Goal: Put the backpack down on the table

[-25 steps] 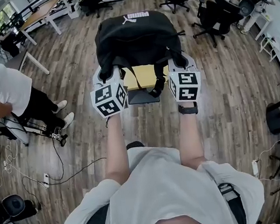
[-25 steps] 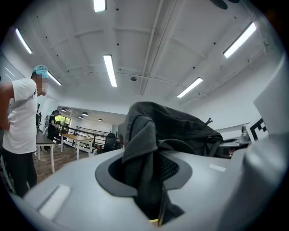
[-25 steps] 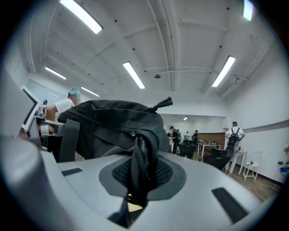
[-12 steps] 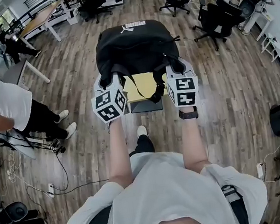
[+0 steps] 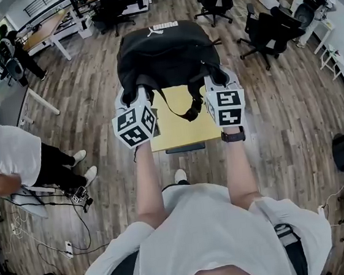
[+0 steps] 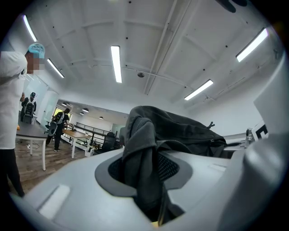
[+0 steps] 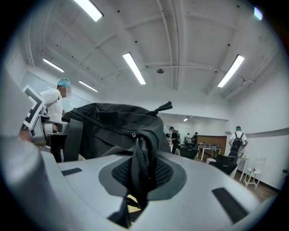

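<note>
- Your left gripper (image 5: 136, 98) pinches a fold of fabric on the backpack (image 5: 165, 51). Your right gripper (image 5: 215, 82) is clamped on its zipper edge.
- The backpack hangs in the air above the far side of the yellow table (image 5: 180, 130), not resting on it.
- Thin fabric could slip from either pinch and drop one side. Release too far out and the backpack may tip off the table's far edge.

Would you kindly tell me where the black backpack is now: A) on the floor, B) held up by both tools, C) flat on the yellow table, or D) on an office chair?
B: the left tool and right tool each clamp a fold of the backpack, holding it off the yellow table.
</note>
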Demonstrator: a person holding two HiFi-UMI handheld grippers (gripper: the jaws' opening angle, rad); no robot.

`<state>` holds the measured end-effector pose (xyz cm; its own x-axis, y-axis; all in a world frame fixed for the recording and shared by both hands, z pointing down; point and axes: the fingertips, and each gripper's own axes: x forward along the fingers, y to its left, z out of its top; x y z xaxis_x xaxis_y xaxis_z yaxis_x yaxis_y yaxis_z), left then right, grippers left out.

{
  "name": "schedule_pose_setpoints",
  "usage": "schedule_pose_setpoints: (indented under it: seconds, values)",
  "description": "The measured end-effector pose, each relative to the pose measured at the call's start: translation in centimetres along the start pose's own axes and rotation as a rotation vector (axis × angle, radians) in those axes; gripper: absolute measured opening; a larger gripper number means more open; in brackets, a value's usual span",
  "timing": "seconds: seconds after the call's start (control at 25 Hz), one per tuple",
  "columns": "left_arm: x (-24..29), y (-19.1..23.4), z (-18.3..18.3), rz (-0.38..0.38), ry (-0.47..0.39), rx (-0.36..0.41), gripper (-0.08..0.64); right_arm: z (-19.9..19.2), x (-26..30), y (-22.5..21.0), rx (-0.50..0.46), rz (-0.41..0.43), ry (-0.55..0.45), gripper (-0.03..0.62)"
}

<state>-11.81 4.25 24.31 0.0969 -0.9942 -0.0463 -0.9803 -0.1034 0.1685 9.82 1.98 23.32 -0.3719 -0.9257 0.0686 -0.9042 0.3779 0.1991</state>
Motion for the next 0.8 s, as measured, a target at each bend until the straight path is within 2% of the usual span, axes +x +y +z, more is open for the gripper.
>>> schedule_pose_setpoints:
  seconds: [0.44, 0.8]
  values:
    - [9.8, 6.8, -0.6, -0.029, 0.004, -0.028, 0.121, -0.1, 11.3, 1.7, -0.004, -0.054, 0.030, 0.043]
    - [14.1, 7.5, -5.1, -0.071, 0.076, -0.074, 0.124, -3.5, 14.5, 1.2, -0.011, -0.098, 0.122, 0.043]
